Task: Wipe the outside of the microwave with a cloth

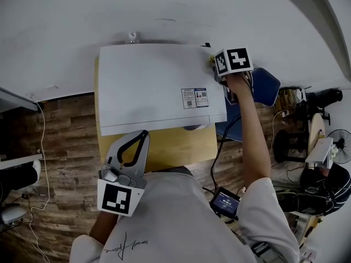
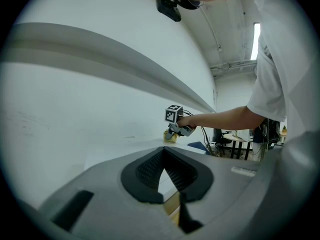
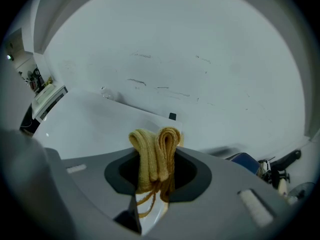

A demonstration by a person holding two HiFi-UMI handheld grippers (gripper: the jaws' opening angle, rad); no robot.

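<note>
The white microwave (image 1: 153, 86) stands on a small wooden table (image 1: 175, 147) against a white wall; in the head view I see its top from above. My right gripper (image 1: 215, 63) is at the microwave's back right corner, shut on a folded yellow cloth (image 3: 155, 151) that sticks out past its jaws (image 3: 156, 161). The left gripper view shows that cloth (image 2: 170, 135) touching the far corner of the top. My left gripper (image 1: 142, 136) hangs over the table's front edge, shut and empty, its tips (image 2: 162, 156) pointing at the microwave's front.
A blue chair (image 1: 267, 85) stands right of the microwave. Cables run down to a small screen unit (image 1: 225, 201) at the person's waist. Stands, a fan (image 1: 340, 147) and clutter fill the right side. A desk edge (image 1: 16, 100) is at the left.
</note>
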